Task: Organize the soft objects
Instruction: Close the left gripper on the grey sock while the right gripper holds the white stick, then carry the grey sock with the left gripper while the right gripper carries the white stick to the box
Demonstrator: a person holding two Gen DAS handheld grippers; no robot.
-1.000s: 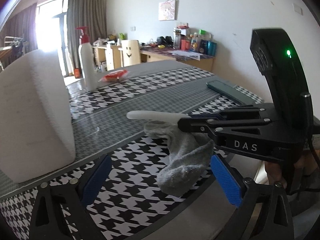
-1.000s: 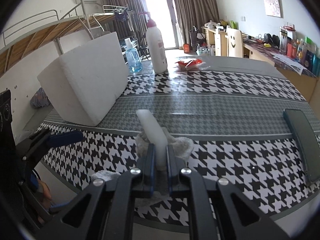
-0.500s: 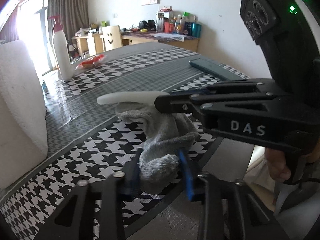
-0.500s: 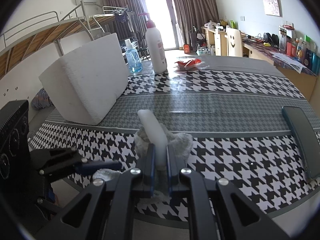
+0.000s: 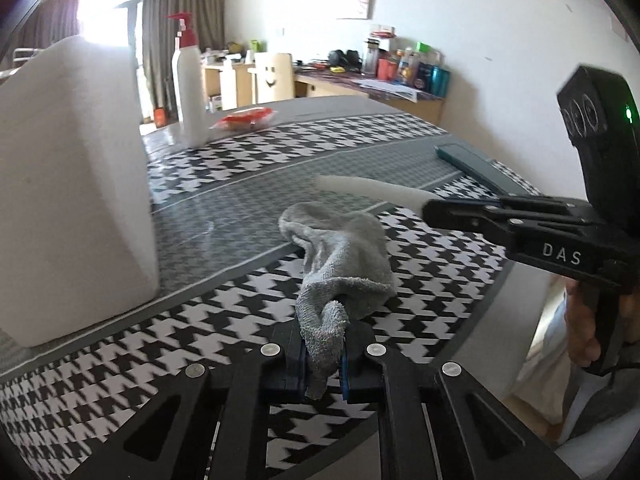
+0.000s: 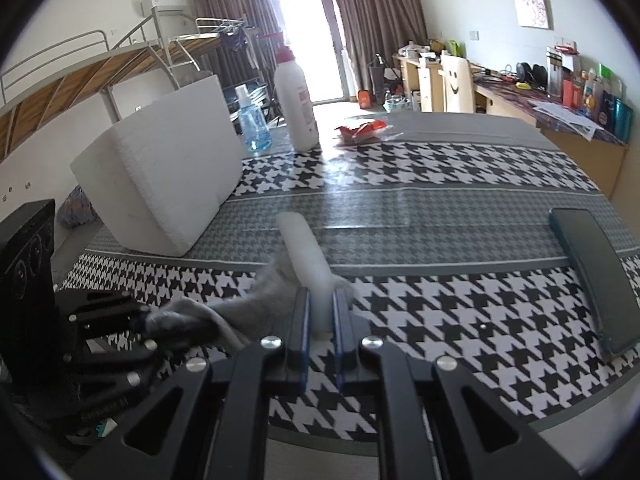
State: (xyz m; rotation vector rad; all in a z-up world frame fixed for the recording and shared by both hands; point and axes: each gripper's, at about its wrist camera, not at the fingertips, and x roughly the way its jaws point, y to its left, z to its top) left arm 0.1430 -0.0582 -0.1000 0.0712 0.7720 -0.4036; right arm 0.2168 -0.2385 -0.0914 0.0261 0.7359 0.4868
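Observation:
A grey sock (image 5: pixel 340 256) lies on the houndstooth table near its front edge. My left gripper (image 5: pixel 322 364) is shut on the sock's toe end; it also shows in the right wrist view (image 6: pixel 136 320). My right gripper (image 6: pixel 320 320) is shut on a flat white stick (image 6: pixel 306 256), which points over the table just above the sock's open end (image 6: pixel 276 276). In the left wrist view the right gripper (image 5: pixel 432 208) comes in from the right, with the white stick (image 5: pixel 368 190) past the sock's cuff and apart from it.
A large white foam block (image 6: pixel 160 184) stands at the left. A white pump bottle (image 6: pixel 296 100), a blue spray bottle (image 6: pixel 250 120) and a red packet (image 6: pixel 360 130) sit at the far side. A dark green flat case (image 6: pixel 592 272) lies at the right.
My left gripper has closed on the sock's toe end and pulled it toward the table's front edge. The white stick has come out of the sock's cuff.

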